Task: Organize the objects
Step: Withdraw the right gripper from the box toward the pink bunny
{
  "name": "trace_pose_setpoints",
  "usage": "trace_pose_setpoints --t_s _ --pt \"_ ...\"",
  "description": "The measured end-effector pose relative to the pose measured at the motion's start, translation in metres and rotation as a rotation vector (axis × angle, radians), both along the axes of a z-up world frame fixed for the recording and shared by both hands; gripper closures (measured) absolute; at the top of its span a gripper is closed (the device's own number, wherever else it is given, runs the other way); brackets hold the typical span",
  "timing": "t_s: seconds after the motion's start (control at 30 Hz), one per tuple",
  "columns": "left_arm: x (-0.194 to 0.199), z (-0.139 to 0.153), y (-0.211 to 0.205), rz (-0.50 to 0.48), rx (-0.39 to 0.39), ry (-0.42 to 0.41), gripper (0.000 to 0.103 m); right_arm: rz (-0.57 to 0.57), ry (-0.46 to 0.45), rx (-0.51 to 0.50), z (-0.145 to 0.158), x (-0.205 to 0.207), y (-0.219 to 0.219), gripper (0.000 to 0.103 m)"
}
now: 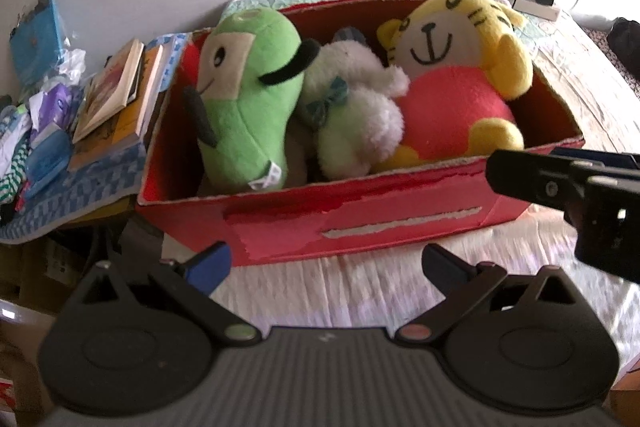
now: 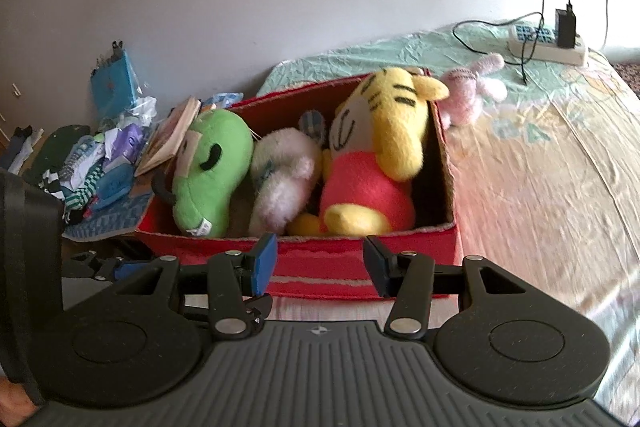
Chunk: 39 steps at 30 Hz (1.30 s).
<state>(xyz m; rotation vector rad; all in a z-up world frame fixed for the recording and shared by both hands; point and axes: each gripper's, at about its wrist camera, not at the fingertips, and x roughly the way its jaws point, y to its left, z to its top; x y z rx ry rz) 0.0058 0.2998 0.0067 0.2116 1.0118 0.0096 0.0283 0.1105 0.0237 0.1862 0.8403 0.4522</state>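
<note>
Three plush toys already sit in the red box on the bed; our left tool and right tool are spread, empty. Next we likely reach for the pink bunny behind the box.

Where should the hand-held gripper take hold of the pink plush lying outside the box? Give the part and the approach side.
Probably the pink plush's plump body, approached from above with the right hand-held gripper. It lies flat on the bedsheet behind the red box's far right corner, so the box wall blocks a low frontal reach.
</note>
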Motion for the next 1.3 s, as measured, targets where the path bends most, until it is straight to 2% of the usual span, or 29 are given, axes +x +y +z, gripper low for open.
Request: trace_pose_setpoints --t_s 0.73,1.3 --pt "0.002 -0.025 -0.023 -0.056 0.042 0.080 0.002 -0.066 0.117 -0.054 -0.029 -0.002 -0.019 0.051" --pt "0.012 -0.041 -0.047 -0.098 0.040 0.142 0.001 -0.121 0.150 -0.072 -0.037 0.002 -0.038 0.051"
